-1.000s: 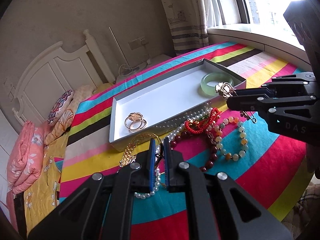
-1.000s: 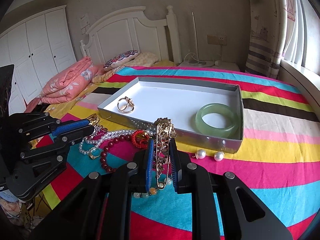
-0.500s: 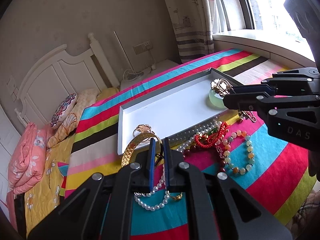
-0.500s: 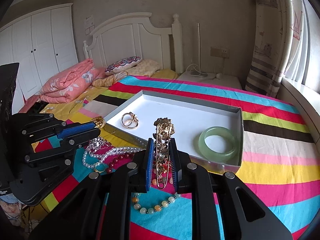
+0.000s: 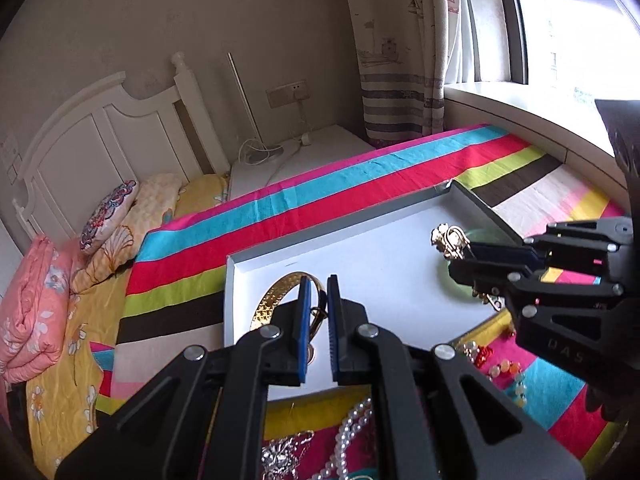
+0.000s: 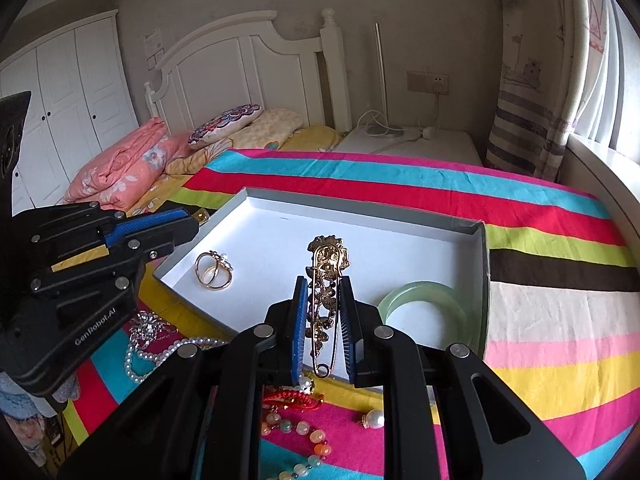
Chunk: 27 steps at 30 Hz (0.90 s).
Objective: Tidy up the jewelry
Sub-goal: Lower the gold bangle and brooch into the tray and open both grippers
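Note:
A white tray (image 6: 280, 220) lies on the striped bedspread; it also shows in the left wrist view (image 5: 384, 280). My left gripper (image 5: 318, 300) is shut on a gold bangle (image 5: 276, 296) and holds it over the tray's left end. My right gripper (image 6: 324, 320) is shut on an ornate gold brooch pin (image 6: 326, 272), held upright above the tray's front edge. In the tray lie a pair of gold rings (image 6: 212, 270) and a green jade bangle (image 6: 424, 312). The brooch (image 5: 450, 242) and right gripper (image 5: 464, 260) show in the left view.
Loose jewelry lies on the bedspread in front of the tray: a pearl necklace (image 6: 160, 354), a silver brooch (image 6: 150, 328), a red cord bracelet (image 6: 292, 398), a bead bracelet (image 6: 308, 436) and a pearl earring (image 6: 374, 418). Pillows and headboard stand behind.
Both grippers rose and moved forward over the tray. The left one lifted the gold bangle off the bedspread to the tray's left end; the right one carried the brooch over the tray's front edge.

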{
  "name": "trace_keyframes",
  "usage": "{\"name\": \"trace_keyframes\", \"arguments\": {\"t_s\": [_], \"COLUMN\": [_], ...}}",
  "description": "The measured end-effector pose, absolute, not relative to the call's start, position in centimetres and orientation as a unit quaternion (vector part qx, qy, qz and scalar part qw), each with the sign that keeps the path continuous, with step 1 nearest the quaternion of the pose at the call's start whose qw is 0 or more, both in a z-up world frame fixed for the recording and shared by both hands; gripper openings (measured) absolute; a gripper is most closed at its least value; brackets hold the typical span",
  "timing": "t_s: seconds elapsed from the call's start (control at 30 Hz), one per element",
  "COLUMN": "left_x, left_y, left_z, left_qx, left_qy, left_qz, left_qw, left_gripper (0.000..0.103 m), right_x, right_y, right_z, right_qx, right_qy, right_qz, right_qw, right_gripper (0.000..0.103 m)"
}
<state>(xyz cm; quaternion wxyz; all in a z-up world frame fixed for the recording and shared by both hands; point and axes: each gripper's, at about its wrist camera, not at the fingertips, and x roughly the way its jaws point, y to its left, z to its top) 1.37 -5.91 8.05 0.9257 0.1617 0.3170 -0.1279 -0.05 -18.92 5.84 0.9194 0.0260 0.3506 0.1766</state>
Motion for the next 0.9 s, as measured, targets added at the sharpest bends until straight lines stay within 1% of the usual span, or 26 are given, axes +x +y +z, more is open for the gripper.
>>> {"name": "trace_keyframes", "arguments": {"t_s": [0.13, 0.3, 0.43, 0.53, 0.57, 0.6, 0.63, 0.67, 0.7, 0.8, 0.87, 0.9], "left_x": [4.3, 6.8, 8.0, 8.1, 8.1, 8.0, 7.9, 7.5, 7.2, 6.2, 4.9, 4.2], "left_y": [-6.4, -7.1, -7.7, -7.7, -7.5, -7.3, -7.0, -6.5, -6.0, -4.4, -3.2, -2.5], "left_z": [6.7, 4.8, 3.9, 4.2, 4.5, 4.8, 5.2, 5.8, 6.5, 8.4, 9.6, 10.2], "left_qx": [0.154, 0.137, 0.132, 0.11, 0.101, 0.097, 0.092, 0.086, 0.08, 0.068, 0.065, 0.064], "left_qy": [0.344, 0.372, 0.377, 0.369, 0.364, 0.36, 0.354, 0.345, 0.334, 0.32, 0.305, 0.297], "left_qz": [-0.124, -0.132, -0.136, -0.158, -0.163, -0.162, -0.161, -0.161, -0.16, -0.156, -0.145, -0.136], "left_qw": [0.918, 0.909, 0.907, 0.909, 0.911, 0.914, 0.917, 0.921, 0.925, 0.932, 0.939, 0.943], "left_gripper": [0.007, 0.007, 0.007, 0.009, 0.018, 0.025, 0.043, 0.056, 0.059, 0.067, 0.083, 0.086], "right_x": [2.2, 4.0, 5.0, 5.2, 5.3, 5.3, 5.3, 5.2, 4.9, 3.8, 3.0, 2.4], "right_y": [-18.8, -17.4, -17.2, -17.6, -17.8, -18.0, -18.3, -18.5, -18.8, -19.4, -19.9, -20.1], "right_z": [4.6, 3.6, 2.7, 2.5, 2.5, 2.5, 2.6, 2.8, 3.0, 4.0, 4.7, 5.1], "right_qx": [0.033, 0.01, 0.001, 0.012, 0.018, 0.023, 0.025, 0.028, 0.032, 0.03, 0.032, 0.034], "right_qy": [0.379, 0.397, 0.408, 0.406, 0.405, 0.407, 0.408, 0.407, 0.401, 0.385, 0.377, 0.373], "right_qz": [0.173, 0.164, 0.148, 0.144, 0.143, 0.14, 0.137, 0.136, 0.137, 0.139, 0.142, 0.145], "right_qw": [0.909, 0.903, 0.901, 0.903, 0.903, 0.902, 0.902, 0.903, 0.905, 0.912, 0.915, 0.916], "right_gripper": [0.017, 0.017, 0.017, 0.017, 0.018, 0.025, 0.032, 0.043, 0.048, 0.048, 0.048, 0.048]}}
